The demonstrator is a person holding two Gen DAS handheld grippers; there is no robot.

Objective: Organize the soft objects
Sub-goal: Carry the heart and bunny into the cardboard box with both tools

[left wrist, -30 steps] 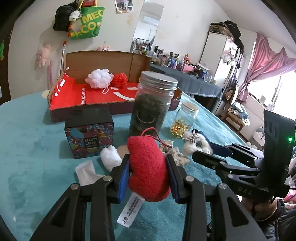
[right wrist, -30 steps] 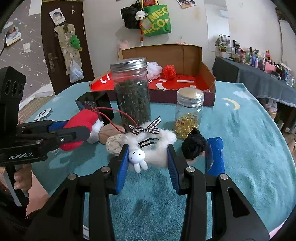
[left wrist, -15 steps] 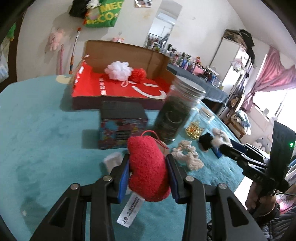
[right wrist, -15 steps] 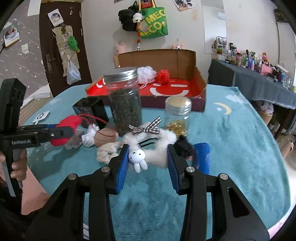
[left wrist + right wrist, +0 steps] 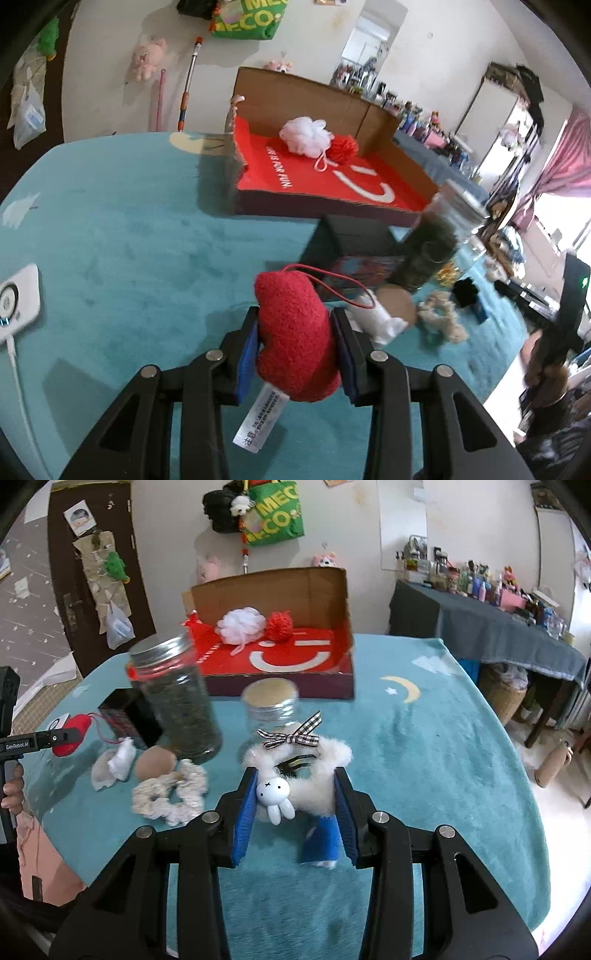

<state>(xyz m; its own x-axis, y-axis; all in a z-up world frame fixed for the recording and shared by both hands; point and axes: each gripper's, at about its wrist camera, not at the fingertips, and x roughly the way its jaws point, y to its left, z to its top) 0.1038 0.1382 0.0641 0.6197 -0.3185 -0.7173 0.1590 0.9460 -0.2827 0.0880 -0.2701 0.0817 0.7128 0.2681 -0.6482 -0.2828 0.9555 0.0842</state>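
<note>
My left gripper (image 5: 295,349) is shut on a red plush heart (image 5: 293,332) with a red loop and a white tag, held above the teal table. It also shows in the right wrist view (image 5: 70,733). My right gripper (image 5: 295,808) is shut on a white fluffy scrunchie (image 5: 314,764) with a checked bow and a small white rabbit charm. An open cardboard box (image 5: 325,184) (image 5: 280,661) with a red floor holds a white bath pouf (image 5: 242,626) and a red pom-pom (image 5: 279,624).
On the table stand a tall jar of dark leaves (image 5: 177,701), a small jar (image 5: 271,705), a black printed box (image 5: 360,251), a cream scrunchie (image 5: 168,794), a white cloth scrap (image 5: 122,762), a beige puff (image 5: 155,766), a blue item (image 5: 321,840). A white device (image 5: 18,299) lies left.
Both grippers have risen with their loads. The left gripper swung left, so the box now sits ahead. The right gripper lifted the scrunchie higher above the small jar.
</note>
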